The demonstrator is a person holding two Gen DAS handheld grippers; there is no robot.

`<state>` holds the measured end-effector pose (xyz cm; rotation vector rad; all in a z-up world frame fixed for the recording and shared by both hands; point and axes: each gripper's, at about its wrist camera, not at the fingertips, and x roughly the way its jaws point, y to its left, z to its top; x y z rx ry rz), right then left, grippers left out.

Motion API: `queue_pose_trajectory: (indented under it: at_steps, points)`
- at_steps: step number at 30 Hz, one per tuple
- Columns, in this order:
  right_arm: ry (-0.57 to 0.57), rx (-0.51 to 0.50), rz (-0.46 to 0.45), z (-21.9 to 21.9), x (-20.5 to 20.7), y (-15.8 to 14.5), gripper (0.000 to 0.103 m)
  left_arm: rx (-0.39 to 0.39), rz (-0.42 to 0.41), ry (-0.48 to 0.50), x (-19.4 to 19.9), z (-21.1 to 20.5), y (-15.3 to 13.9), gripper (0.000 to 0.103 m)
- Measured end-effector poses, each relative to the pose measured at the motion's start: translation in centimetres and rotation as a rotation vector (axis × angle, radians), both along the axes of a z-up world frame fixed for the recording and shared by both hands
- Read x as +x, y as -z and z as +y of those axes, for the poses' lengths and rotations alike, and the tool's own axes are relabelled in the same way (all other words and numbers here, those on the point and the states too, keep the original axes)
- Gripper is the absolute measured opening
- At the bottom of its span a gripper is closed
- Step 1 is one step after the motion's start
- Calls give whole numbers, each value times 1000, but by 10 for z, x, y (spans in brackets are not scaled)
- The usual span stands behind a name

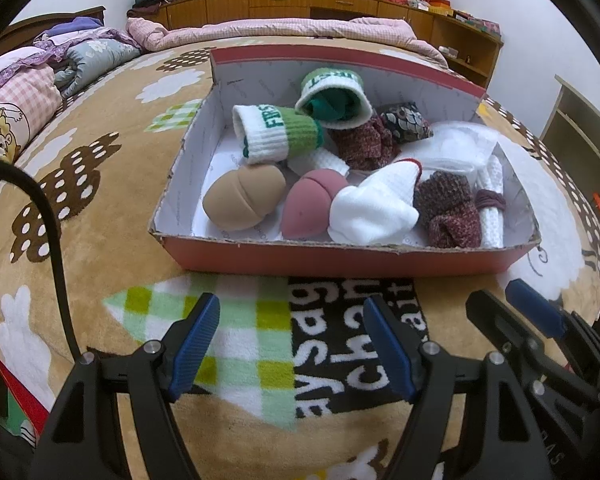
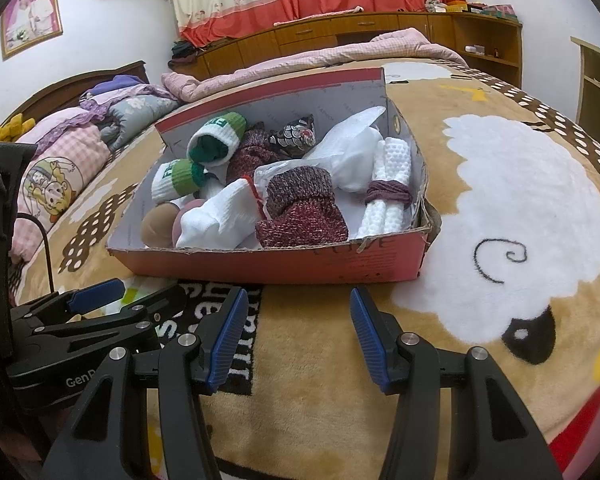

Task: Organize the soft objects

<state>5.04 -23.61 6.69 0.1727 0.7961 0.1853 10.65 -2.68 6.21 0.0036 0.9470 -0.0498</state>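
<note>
A red cardboard box [image 1: 340,258] [image 2: 380,264] lies on the bed blanket, filled with rolled soft items. Inside it I see two green-and-white socks [image 1: 278,134], a tan ball [image 1: 242,198], a pink ball [image 1: 310,204], a white sock bundle [image 1: 374,206] [image 2: 220,212], maroon knit rolls [image 1: 452,210] [image 2: 300,208], and a white waffle cloth tied with purple yarn [image 2: 388,196]. My left gripper [image 1: 292,340] hovers open over the blanket just in front of the box, holding nothing. My right gripper [image 2: 298,336] is open beside it, also short of the box and holding nothing.
The printed fleece blanket [image 2: 500,184] covers the bed around the box. Folded quilts and pillows [image 1: 40,80] pile up at the left. Wooden cabinets [image 1: 300,0] run under the curtain at the back, and a wooden shelf [image 2: 596,80] stands at the right.
</note>
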Motion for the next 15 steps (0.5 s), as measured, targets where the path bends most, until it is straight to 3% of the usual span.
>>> queue_pose_trajectory:
  at_steps: [15]
  points:
    - [-1,0,0,0,0,0,54,-3,4,2,0,0,2,78]
